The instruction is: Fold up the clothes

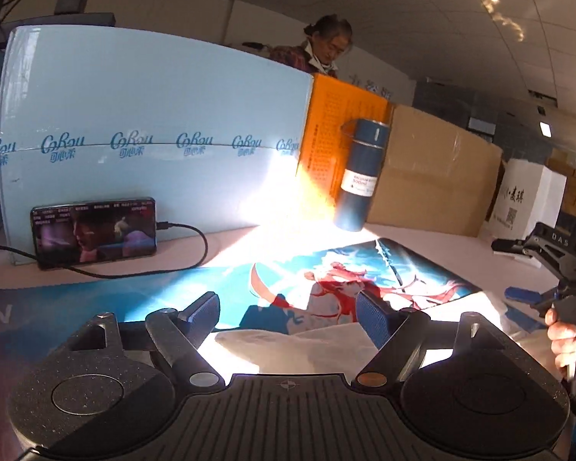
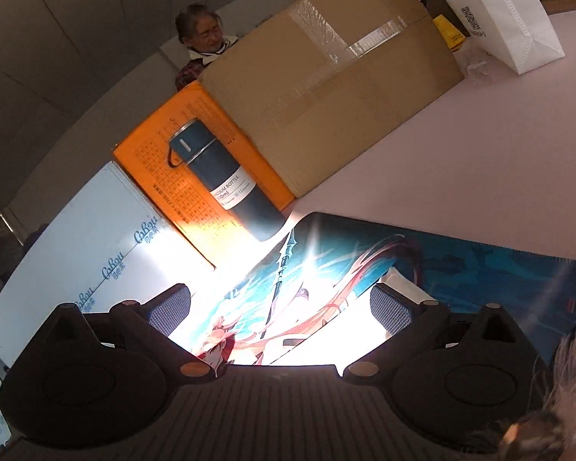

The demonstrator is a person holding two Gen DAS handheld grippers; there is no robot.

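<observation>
A white garment (image 1: 318, 349) lies in bright sunlight on a printed blue-and-red desk mat (image 1: 364, 269), just in front of my left gripper (image 1: 288, 317). The left gripper is open and empty, its jaws wide apart above the cloth's near edge. My right gripper (image 2: 280, 309) is also open and empty, tilted above the mat (image 2: 480, 269); a small white piece of the cloth (image 2: 399, 282) shows by its right finger. In the left wrist view the right gripper (image 1: 518, 269) is held by a hand at the far right. Glare hides most of the cloth's shape.
A dark blue vacuum bottle (image 1: 361, 176) stands at the mat's far edge. Behind it are a pale blue box (image 1: 153, 134), an orange box (image 1: 338, 130) and a brown carton (image 1: 434, 176). A phone (image 1: 94, 232) with a cable leans on the blue box. A white bag (image 2: 507, 11) stands far right. A person (image 1: 326, 48) sits behind.
</observation>
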